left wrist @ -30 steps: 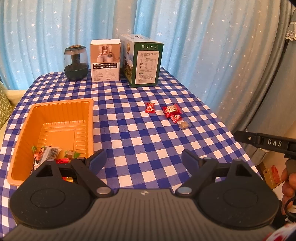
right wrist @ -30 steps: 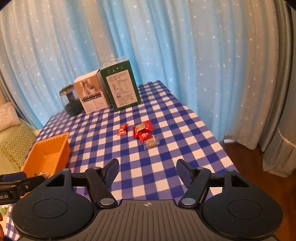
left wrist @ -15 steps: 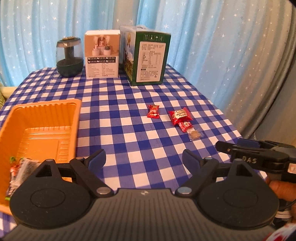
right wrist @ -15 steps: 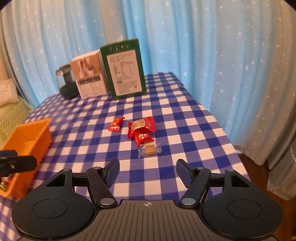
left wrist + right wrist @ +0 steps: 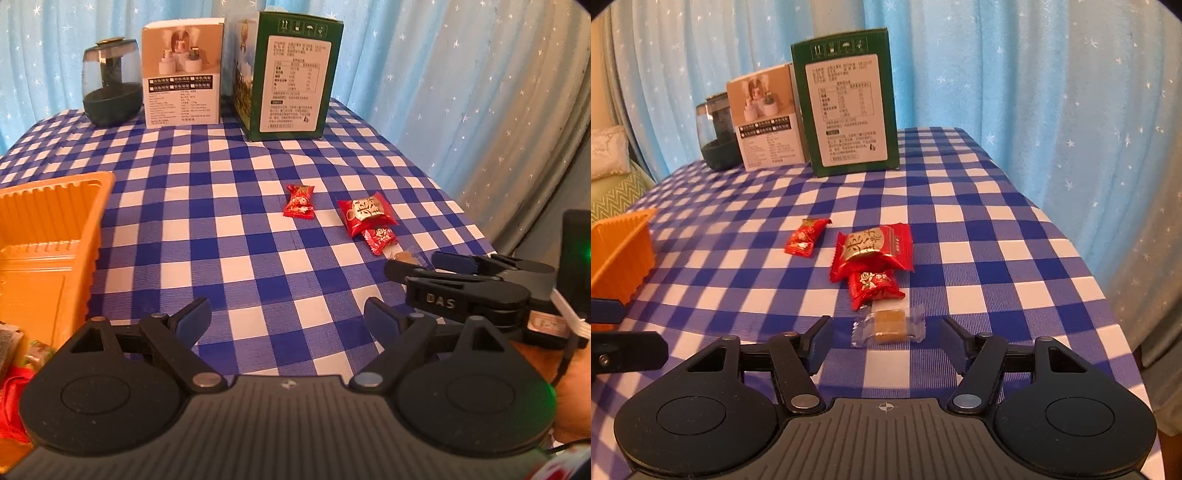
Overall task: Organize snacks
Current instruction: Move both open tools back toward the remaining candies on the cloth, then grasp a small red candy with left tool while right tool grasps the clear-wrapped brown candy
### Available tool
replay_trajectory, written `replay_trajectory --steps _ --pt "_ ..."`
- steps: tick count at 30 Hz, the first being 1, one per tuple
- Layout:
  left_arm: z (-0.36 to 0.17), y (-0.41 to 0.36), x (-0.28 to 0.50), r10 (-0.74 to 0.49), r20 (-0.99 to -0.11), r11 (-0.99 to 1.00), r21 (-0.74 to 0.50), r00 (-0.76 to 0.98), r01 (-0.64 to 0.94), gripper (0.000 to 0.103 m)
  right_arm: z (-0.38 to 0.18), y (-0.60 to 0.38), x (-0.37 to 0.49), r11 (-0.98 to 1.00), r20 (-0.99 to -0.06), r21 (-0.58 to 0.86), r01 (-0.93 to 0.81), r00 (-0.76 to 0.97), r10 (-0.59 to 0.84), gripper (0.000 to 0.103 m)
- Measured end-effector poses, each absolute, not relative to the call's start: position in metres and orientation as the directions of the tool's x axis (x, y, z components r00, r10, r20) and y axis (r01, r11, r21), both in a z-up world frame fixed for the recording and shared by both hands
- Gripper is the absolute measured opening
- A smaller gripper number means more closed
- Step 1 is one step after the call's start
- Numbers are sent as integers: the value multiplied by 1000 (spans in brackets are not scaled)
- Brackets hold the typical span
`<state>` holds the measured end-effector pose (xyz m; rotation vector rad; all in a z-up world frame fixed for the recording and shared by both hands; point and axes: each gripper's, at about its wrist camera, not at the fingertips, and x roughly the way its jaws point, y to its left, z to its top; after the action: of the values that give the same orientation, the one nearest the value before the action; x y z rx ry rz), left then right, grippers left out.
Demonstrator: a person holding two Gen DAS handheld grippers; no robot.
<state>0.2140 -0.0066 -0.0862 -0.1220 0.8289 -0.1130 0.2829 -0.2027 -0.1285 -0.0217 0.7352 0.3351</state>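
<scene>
Hovering my right gripper (image 5: 884, 341), fingers wide, either side of the clear-wrapped candy (image 5: 888, 325); my left gripper (image 5: 286, 319), likewise wide, hangs right of the tray (image 5: 55, 229).

1. Looks like a home living room, not a lab or shop.
2. Star-printed blue curtains (image 5: 1015, 74) hanging behind the tabletop (image 5: 960, 206), itself covered in blue-and-white checked cloth.
3. Sofa (image 5: 613, 192) with a zigzag throw and a lace-edged cushion (image 5: 607, 151) at far left.
4. Household boxes (image 5: 288, 74) and a small humidifier (image 5: 110, 88) at the back.
</scene>
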Motion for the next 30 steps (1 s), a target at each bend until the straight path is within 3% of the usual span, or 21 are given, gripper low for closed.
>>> replay_trajectory --steps 4,7,14,22,30 --pt "-93 -9 222 -148 -730 987 -153 667 52 89 -135 -196 287 943 -663 59 -328 693 283 56" --pt "-97 -12 227 -148 -732 987 -153 665 52 89 -136 -192 288 941 -658 26 -338 703 271 43" --pt "-105 -24 238 -164 -728 986 -143 666 87 89 -134 -196 287 943 -668 24 -332 697 262 35" --pt "-111 -42 261 -230 -698 972 -134 678 192 86 -121 -225 281 970 -649 70 -233 728 222 34" --pt "-116 -77 291 -359 -652 909 -83 667 408 54 -114 -254 283 986 -654 119 -115 738 165 34"
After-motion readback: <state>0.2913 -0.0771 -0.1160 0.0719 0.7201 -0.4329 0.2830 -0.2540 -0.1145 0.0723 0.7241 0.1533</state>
